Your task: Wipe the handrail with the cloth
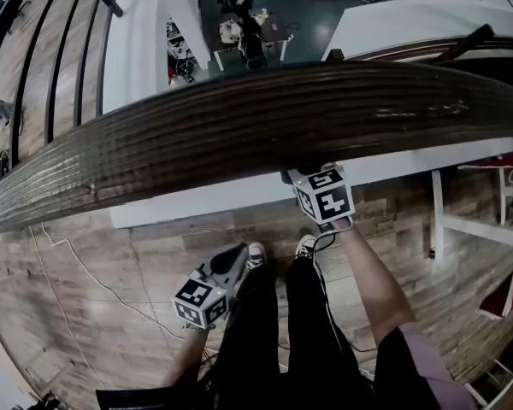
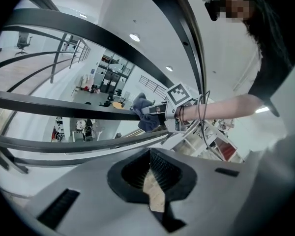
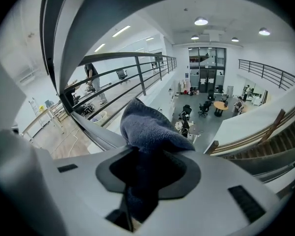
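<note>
The wiping step is in hand, though the cloth looks to be at the rail's near underside, not yet on its top. The right hand-held gripper (image 3: pixel 141 173) has its jaws closed on the dark blue-grey cloth (image 3: pixel 148 130), which bunches up and out past the jaw tips. In the head view this hand-held gripper (image 1: pixel 301 180) sits tucked against the near lower edge of the broad wooden handrail (image 1: pixel 282 109), its tips hidden beneath the wood, so I cannot tell whether the cloth is touching the rail. The left gripper view shows the same cloth (image 2: pixel 141 109) from the side, level with the dark railing bars. The left hand-held gripper (image 2: pixel 152 181) holds nothing; its jaws stand only narrowly apart, with bare wooden floor (image 1: pixel 85 263) showing through the slit, and in the head view it hangs low (image 1: pixel 233 259), well apart from the rail near the person's legs. The next move, as I judge it, calls for bringing the cloth up onto the rail's surface, pressing it flat and drawing it along the curve, keeping the grip firm so the cloth does not slip out over the open drop beyond
</note>
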The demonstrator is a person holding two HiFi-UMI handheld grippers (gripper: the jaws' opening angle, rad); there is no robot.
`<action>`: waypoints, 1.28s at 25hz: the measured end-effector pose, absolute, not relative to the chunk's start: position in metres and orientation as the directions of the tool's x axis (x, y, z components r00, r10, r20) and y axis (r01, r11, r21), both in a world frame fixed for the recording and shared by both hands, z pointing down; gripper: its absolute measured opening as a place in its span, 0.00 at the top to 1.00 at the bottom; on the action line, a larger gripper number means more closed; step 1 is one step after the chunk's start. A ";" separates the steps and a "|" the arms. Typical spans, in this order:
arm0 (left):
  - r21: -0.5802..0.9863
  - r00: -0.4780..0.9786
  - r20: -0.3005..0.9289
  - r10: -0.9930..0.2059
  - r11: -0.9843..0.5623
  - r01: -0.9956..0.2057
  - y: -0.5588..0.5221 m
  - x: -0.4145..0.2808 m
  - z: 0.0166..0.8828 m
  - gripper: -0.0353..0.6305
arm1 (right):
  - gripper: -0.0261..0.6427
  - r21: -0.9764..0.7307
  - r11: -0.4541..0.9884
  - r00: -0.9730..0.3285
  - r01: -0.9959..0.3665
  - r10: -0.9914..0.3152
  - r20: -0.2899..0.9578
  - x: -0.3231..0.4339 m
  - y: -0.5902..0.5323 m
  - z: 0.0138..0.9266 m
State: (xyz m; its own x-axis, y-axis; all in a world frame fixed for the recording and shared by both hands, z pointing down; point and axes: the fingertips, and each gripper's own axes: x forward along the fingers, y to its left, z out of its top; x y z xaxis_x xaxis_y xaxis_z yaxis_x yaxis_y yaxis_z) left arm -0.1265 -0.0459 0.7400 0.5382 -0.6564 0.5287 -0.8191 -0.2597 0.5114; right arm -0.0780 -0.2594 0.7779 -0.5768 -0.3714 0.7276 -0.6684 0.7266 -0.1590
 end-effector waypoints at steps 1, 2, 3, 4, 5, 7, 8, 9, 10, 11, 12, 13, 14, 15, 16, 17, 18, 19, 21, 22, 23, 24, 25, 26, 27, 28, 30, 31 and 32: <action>0.511 0.544 0.530 -0.650 -0.267 -0.817 -0.050 -0.117 0.739 0.95 | 0.80 -0.155 0.719 -0.571 -0.677 -0.381 0.727 -0.060 -0.266 0.778; 0.510 0.550 0.531 -0.644 -0.275 -0.815 -0.053 -0.108 0.738 0.95 | 0.80 -0.150 0.710 -0.563 -0.688 -0.391 0.728 -0.042 -0.274 0.778; 0.508 0.557 0.533 -0.637 -0.285 -0.813 -0.057 -0.099 0.738 0.95 | 0.80 -0.146 0.698 -0.553 -0.701 -0.403 0.729 -0.024 -0.281 0.778; 0.505 0.563 0.536 -0.630 -0.295 -0.811 -0.060 -0.090 0.739 0.95 | 0.80 -0.143 0.683 -0.542 -0.716 -0.416 0.730 -0.005 -0.289 0.778; 0.502 0.568 0.539 -0.622 -0.304 -0.809 -0.063 -0.083 0.741 0.95 | 0.80 -0.141 0.665 -0.531 -0.733 -0.430 0.730 0.013 -0.296 0.779; 0.498 0.578 0.542 -0.609 -0.322 -0.806 -0.070 -0.067 0.744 0.95 | 0.80 -0.139 0.625 -0.506 -0.768 -0.459 0.730 0.049 -0.310 0.781; 0.497 0.583 0.542 -0.605 -0.329 -0.803 -0.075 -0.059 0.744 0.95 | 0.80 -0.137 0.605 -0.492 -0.785 -0.473 0.731 0.067 -0.317 0.782; 0.496 0.588 0.540 -0.602 -0.336 -0.801 -0.080 -0.051 0.744 0.95 | 0.80 -0.133 0.584 -0.476 -0.801 -0.486 0.733 0.086 -0.324 0.782; 0.494 0.591 0.538 -0.601 -0.342 -0.799 -0.086 -0.043 0.742 0.95 | 0.80 -0.128 0.563 -0.460 -0.817 -0.500 0.734 0.105 -0.331 0.782; 0.492 0.592 0.537 -0.601 -0.347 -0.798 -0.093 -0.034 0.740 0.95 | 0.80 -0.124 0.541 -0.443 -0.832 -0.512 0.735 0.124 -0.338 0.782; 0.490 0.593 0.538 -0.600 -0.350 -0.799 -0.099 -0.025 0.737 0.95 | 0.80 -0.120 0.521 -0.428 -0.845 -0.524 0.736 0.143 -0.345 0.782; 0.488 0.594 0.539 -0.598 -0.353 -0.798 -0.105 -0.015 0.735 0.95 | 0.80 -0.117 0.501 -0.413 -0.858 -0.535 0.737 0.161 -0.352 0.781; 0.487 0.596 0.540 -0.594 -0.357 -0.797 -0.110 -0.006 0.734 0.95 | 0.80 -0.113 0.483 -0.400 -0.868 -0.545 0.737 0.178 -0.358 0.781; 0.488 0.600 0.540 -0.590 -0.362 -0.794 -0.114 0.003 0.733 0.95 | 0.80 -0.109 0.469 -0.387 -0.877 -0.553 0.738 0.194 -0.365 0.781; 0.489 0.606 0.540 -0.585 -0.368 -0.791 -0.118 0.013 0.733 0.95 | 0.80 -0.103 0.458 -0.377 -0.883 -0.559 0.738 0.210 -0.371 0.781; 0.492 0.612 0.540 -0.578 -0.373 -0.787 -0.121 0.024 0.732 0.95 | 0.80 -0.096 0.451 -0.367 -0.887 -0.564 0.740 0.225 -0.377 0.780; 0.494 0.618 0.540 -0.571 -0.379 -0.782 -0.124 0.034 0.732 0.95 | 0.80 -0.087 0.447 -0.358 -0.890 -0.568 0.741 0.240 -0.382 0.780; 0.495 0.624 0.540 -0.565 -0.386 -0.778 -0.126 0.044 0.732 0.95 | 0.80 -0.076 0.445 -0.348 -0.892 -0.572 0.743 0.255 -0.388 0.779; 0.497 0.632 0.541 -0.555 -0.395 -0.773 -0.131 0.061 0.731 0.95 | 0.80 -0.051 0.439 -0.326 -0.897 -0.581 0.746 0.282 -0.400 0.778; 0.499 0.636 0.542 -0.549 -0.398 -0.770 -0.133 0.068 0.731 0.95 | 0.80 -0.041 0.434 -0.316 -0.900 -0.585 0.747 0.295 -0.405 0.777; 0.502 0.639 0.545 -0.543 -0.399 -0.767 -0.133 0.075 0.732 0.95 | 0.80 -0.033 0.428 -0.306 -0.903 -0.589 0.748 0.307 -0.410 0.777; 0.504 0.642 0.548 -0.536 -0.402 -0.765 -0.134 0.082 0.733 0.95 | 0.80 -0.026 0.420 -0.297 -0.907 -0.593 0.749 0.320 -0.415 0.776; 0.505 0.645 0.550 -0.530 -0.404 -0.763 -0.134 0.088 0.734 0.95 | 0.80 -0.020 0.412 -0.286 -0.911 -0.597 0.749 0.332 -0.419 0.776; 0.507 0.648 0.552 -0.525 -0.406 -0.760 -0.135 0.093 0.735 0.95 | 0.80 -0.013 0.404 -0.276 -0.915 -0.602 0.749 0.344 -0.423 0.775; 0.510 0.651 0.552 -0.521 -0.407 -0.758 -0.136 0.097 0.735 0.95 | 0.80 -0.005 0.395 -0.265 -0.919 -0.607 0.749 0.355 -0.427 0.774; 0.513 0.654 0.552 -0.518 -0.407 -0.756 -0.137 0.101 0.735 0.95 | 0.80 0.003 0.386 -0.254 -0.922 -0.612 0.749 0.365 -0.431 0.773; 0.518 0.658 0.552 -0.513 -0.407 -0.752 -0.139 0.107 0.735 0.95 | 0.80 0.016 0.362 -0.229 -0.932 -0.622 0.749 0.383 -0.438 0.772; 0.518 0.659 0.553 -0.511 -0.408 -0.752 -0.140 0.109 0.735 0.95 | 0.80 0.016 0.345 -0.218 -0.938 -0.626 0.749 0.391 -0.442 0.772; 0.518 0.659 0.554 -0.509 -0.409 -0.751 -0.141 0.111 0.734 0.95 | 0.80 0.012 0.328 -0.209 -0.945 -0.630 0.748 0.398 -0.444 0.772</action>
State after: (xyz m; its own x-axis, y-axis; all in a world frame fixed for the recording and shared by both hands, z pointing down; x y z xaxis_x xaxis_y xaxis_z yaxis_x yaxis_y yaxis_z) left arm 0.1113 -0.1409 0.7345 0.6590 -0.5089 0.5539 -0.7512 -0.4088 0.5183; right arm 0.3976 -0.4442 0.7720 -0.2093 -0.6302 0.7477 -0.9447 0.3277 0.0119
